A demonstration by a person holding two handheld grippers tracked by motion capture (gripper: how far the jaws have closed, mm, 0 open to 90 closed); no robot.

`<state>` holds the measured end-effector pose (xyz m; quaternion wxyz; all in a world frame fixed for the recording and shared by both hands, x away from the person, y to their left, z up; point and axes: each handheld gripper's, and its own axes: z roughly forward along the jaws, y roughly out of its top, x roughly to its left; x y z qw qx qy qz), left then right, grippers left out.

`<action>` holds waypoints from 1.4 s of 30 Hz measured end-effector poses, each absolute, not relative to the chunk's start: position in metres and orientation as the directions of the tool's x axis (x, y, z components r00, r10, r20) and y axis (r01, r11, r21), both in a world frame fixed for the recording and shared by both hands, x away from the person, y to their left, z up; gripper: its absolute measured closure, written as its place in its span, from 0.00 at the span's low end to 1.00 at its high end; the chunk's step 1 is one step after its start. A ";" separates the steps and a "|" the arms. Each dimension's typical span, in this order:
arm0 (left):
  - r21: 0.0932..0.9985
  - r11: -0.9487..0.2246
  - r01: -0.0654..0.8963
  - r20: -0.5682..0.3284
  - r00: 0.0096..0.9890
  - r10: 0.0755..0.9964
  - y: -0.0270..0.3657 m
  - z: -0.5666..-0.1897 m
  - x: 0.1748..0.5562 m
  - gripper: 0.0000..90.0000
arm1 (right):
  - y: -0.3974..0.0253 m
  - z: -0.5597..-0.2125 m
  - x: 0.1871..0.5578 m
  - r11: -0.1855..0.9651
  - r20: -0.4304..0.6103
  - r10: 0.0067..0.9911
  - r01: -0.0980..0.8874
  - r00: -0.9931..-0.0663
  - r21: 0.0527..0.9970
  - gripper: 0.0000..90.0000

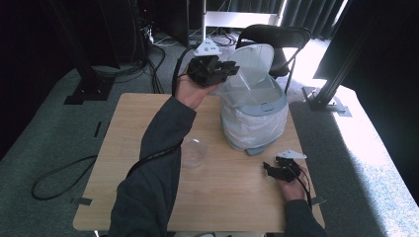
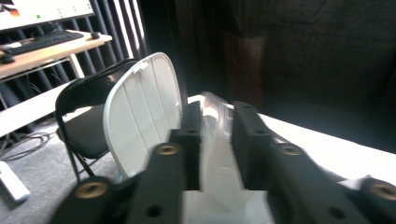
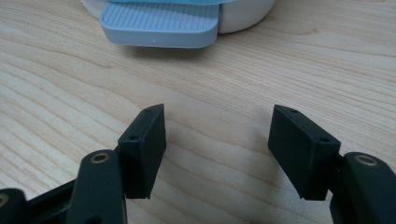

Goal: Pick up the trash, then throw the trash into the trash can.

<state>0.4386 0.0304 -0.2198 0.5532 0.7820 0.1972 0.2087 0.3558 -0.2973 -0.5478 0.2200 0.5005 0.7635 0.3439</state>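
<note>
- Dark curtains and a black folding chair [image 1: 276, 39] back a light wooden table [image 1: 232, 197] standing on grey carpet.
- At the far right part of the table stands a small pedal bin [image 1: 254, 116], white with a pale blue rim, lined with a white bag, its lid [image 1: 254, 59] swung upright.
- Raised above the bin's open mouth, on its left side, the left gripper [image 1: 228, 69] pinches a clear plastic cup [image 1: 232, 86] between its fingers [image 2: 189, 135]; the left gripper view shows the see-through cup wall clamped between the two black pads, with the lid just beyond.
- The cup hangs over the bin's opening, just in front of the upright lid.
- A second clear plastic cup [image 1: 193, 153] stands on the table to the left of the bin, beside the person's dark left sleeve [image 1: 153, 168].
- Near the bin's front right, the right gripper [image 1: 269, 169] rests low over the table, its fingers [image 3: 144, 144] spread wide with nothing between them.
- Just ahead of that gripper, the right gripper view shows the bin's ribbed pale blue pedal [image 3: 159, 23] lying flat on the wood.
</note>
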 end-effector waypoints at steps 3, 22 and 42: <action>0.945 -0.317 0.081 0.112 0.832 0.544 0.034 -0.220 0.437 0.74 | -0.297 -0.548 0.356 0.263 0.009 0.915 0.613 -0.404 0.745 0.40; 0.938 -0.288 0.193 0.024 0.793 0.609 0.099 -0.269 0.435 0.66 | -0.297 -0.548 0.356 0.263 0.007 0.915 0.611 -0.403 0.746 0.40; 0.899 -0.299 0.320 -0.040 0.741 0.671 0.152 -0.333 0.422 0.61 | -0.297 -0.548 0.355 0.263 0.006 0.916 0.611 -0.401 0.747 0.39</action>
